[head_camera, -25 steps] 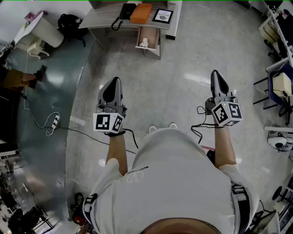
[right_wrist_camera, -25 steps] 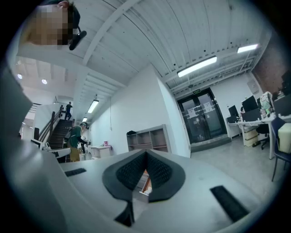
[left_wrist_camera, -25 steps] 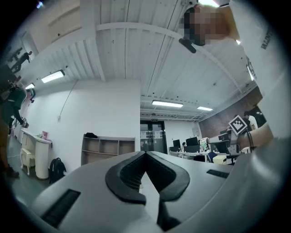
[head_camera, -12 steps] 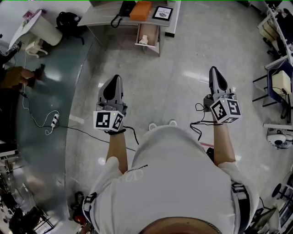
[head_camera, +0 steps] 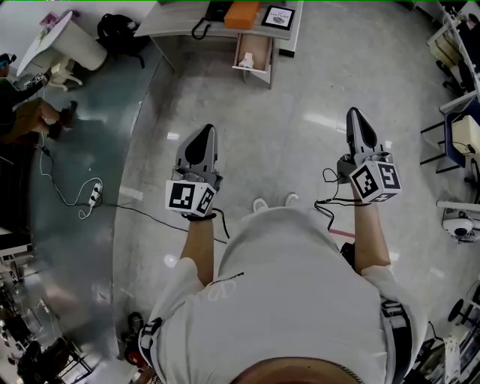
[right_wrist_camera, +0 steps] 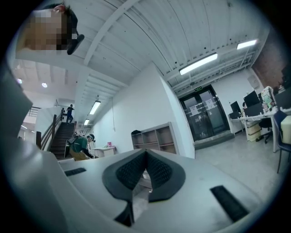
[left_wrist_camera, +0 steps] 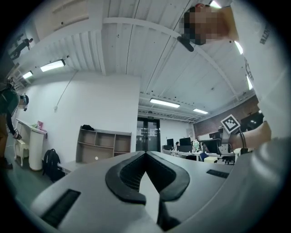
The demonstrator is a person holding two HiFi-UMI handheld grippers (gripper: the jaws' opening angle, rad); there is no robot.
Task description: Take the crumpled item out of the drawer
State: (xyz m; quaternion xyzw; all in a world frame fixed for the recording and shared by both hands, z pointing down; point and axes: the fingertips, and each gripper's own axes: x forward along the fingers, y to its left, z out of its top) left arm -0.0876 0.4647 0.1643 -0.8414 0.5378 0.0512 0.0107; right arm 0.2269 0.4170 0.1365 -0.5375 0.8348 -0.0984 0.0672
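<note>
Far ahead in the head view a wooden drawer (head_camera: 253, 52) stands pulled out from under a grey desk (head_camera: 187, 24), with a pale crumpled item (head_camera: 247, 60) lying inside it. My left gripper (head_camera: 202, 138) is held at waist height over bare floor, well short of the drawer, jaws shut and empty. My right gripper (head_camera: 356, 118) is level with it to the right, also shut on nothing. The left gripper view shows its tips (left_wrist_camera: 145, 154) meeting against the far wall; the right gripper view shows its tips (right_wrist_camera: 146, 152) meeting too.
On the desk sit a black phone (head_camera: 212, 13), an orange box (head_camera: 246, 13) and a framed picture (head_camera: 278, 16). A cable and power strip (head_camera: 95, 193) trail across the floor at left. Chairs (head_camera: 459, 146) stand at right. A person (head_camera: 22, 105) crouches at far left.
The view has shifted: desk and drawer now sit slightly right and higher in the frame. Both grippers stay shut and held in the same pose.
</note>
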